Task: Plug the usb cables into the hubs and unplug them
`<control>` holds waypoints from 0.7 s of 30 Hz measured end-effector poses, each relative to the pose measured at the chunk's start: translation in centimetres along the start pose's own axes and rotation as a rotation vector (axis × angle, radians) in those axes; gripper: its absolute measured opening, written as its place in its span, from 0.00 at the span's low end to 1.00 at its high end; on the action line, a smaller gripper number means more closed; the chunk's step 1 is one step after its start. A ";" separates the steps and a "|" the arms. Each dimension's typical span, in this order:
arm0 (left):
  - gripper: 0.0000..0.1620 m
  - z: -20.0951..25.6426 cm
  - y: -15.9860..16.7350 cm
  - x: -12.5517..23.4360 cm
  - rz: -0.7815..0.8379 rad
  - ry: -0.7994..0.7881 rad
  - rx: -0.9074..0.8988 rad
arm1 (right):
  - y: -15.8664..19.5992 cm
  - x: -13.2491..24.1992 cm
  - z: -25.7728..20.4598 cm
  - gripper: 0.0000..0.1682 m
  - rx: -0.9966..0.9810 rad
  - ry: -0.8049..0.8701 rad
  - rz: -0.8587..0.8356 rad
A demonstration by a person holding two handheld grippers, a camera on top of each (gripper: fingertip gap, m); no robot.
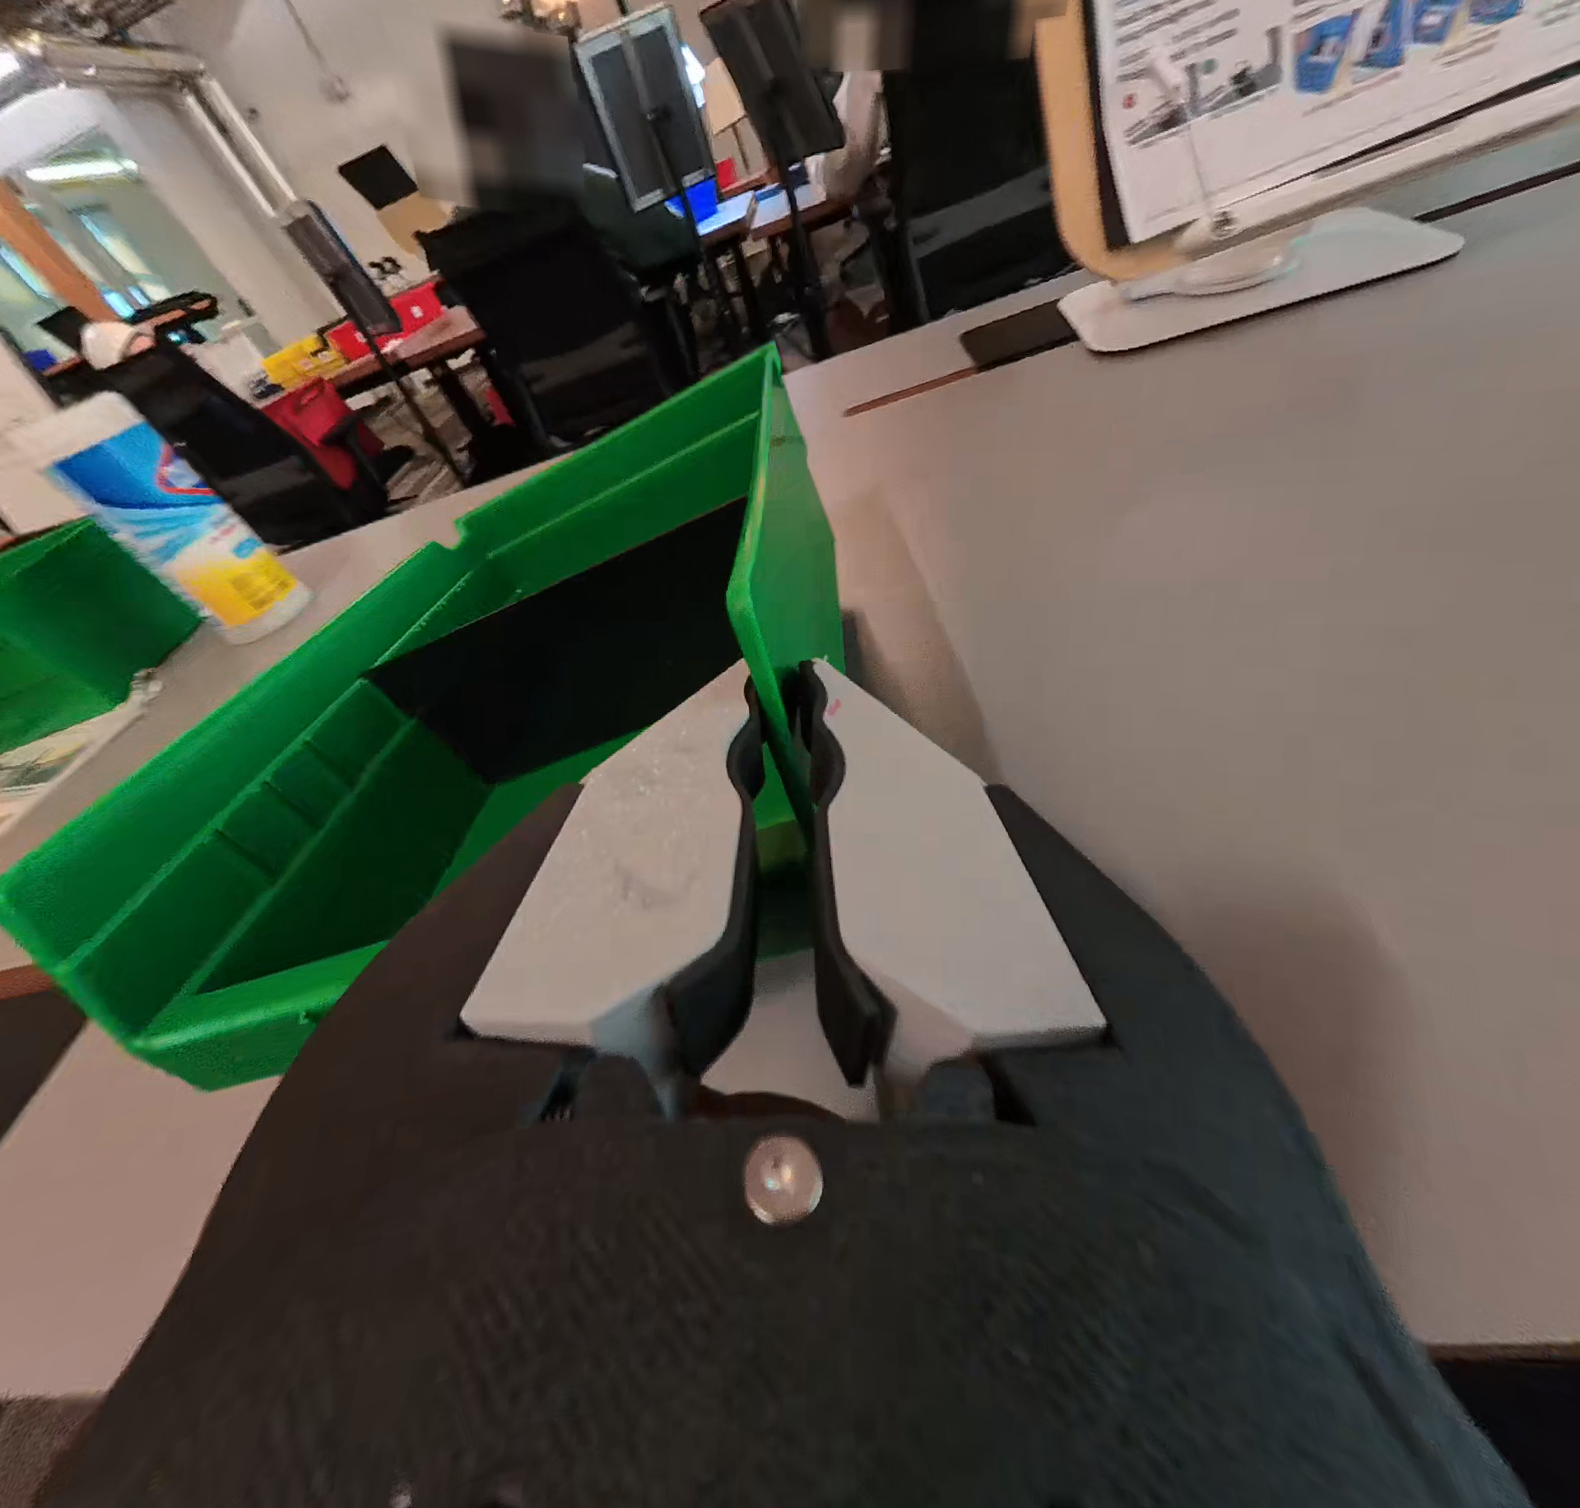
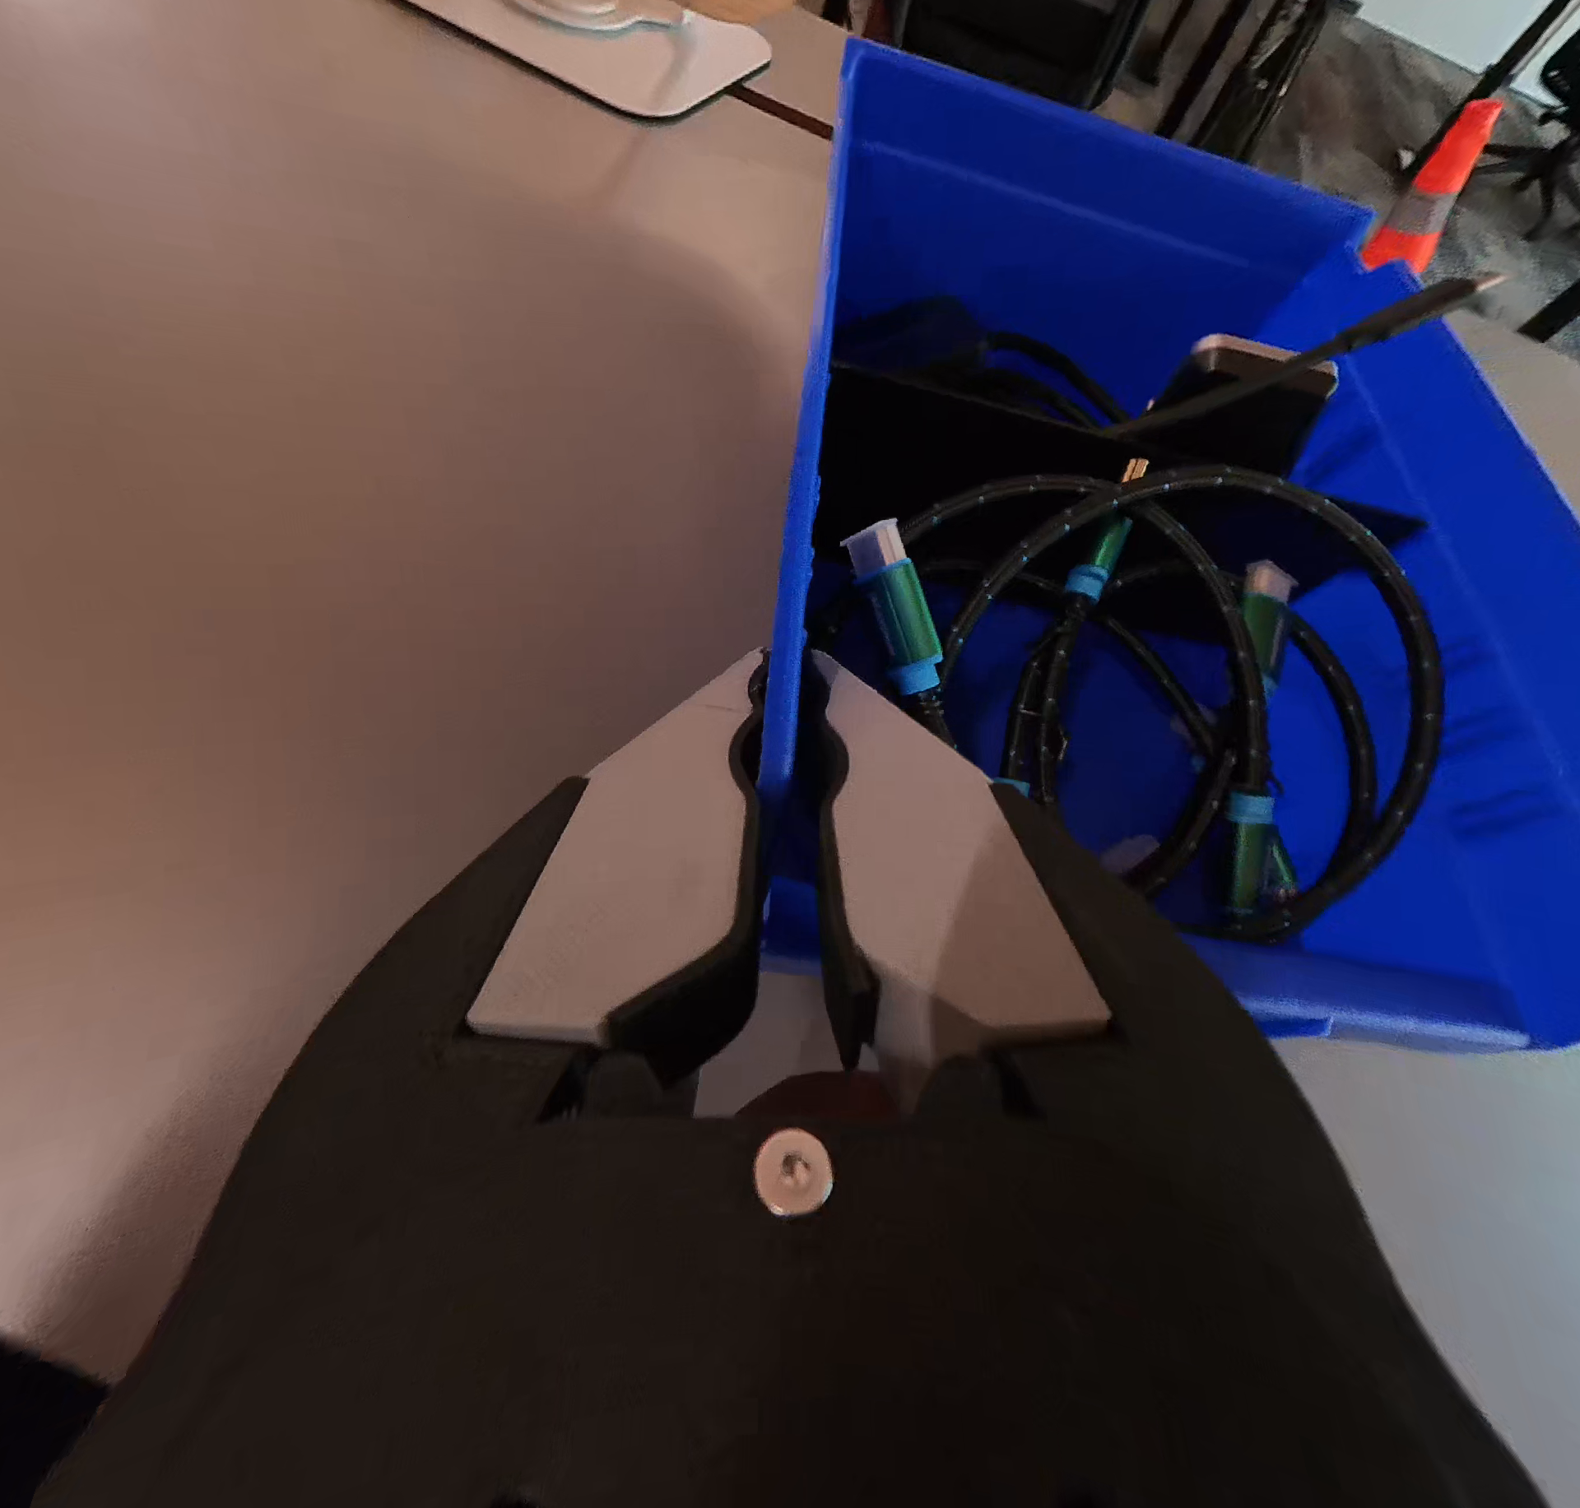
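Here, left hand-held gripper [image 1: 782, 698] clamped on right side wall of green bin [image 1: 342, 783]; bin tilted on desk [image 1: 1197, 612], dark flat sheet inside, beyond fingertips. Wipes canister [image 1: 184, 527] and second green bin [image 1: 68, 612] far left; monitor [image 1: 1282, 99] ahead right. Right hand-held gripper [image 2: 787, 681] pinches left wall of blue bin [image 2: 1069, 228]; coiled braided cables [image 2: 1197, 698] inside, right of fingers. Traffic cone [image 2: 1436, 185] beyond.

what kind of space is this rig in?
Looks like an office or lab workspace. Both grippers work at a grey table with a monitor on a stand; the left gripper clamps a green bin, the right gripper a blue bin of cables. Desks and office chairs fill the background.
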State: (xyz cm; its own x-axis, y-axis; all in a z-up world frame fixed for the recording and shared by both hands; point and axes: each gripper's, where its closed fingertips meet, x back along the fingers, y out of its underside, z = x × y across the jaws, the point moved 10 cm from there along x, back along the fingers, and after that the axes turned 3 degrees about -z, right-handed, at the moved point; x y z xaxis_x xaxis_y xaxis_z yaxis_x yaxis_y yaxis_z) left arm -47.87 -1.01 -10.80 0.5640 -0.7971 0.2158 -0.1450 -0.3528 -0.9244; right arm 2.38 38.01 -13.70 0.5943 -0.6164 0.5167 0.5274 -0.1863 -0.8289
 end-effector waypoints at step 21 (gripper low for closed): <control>0.01 0.8 -10.3 3.4 0.381 0.025 -0.043 | -12.9 -5.3 -35.5 0.27 -0.018 -0.436 0.143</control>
State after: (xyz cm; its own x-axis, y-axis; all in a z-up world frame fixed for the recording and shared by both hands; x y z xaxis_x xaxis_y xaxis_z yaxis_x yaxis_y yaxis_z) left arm -43.79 0.36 -0.81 0.4428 -0.8867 -0.1326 -0.3745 -0.0485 -0.9259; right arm -29.12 16.47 -13.36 0.8624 -0.2582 0.4353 0.4130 -0.1381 -0.9002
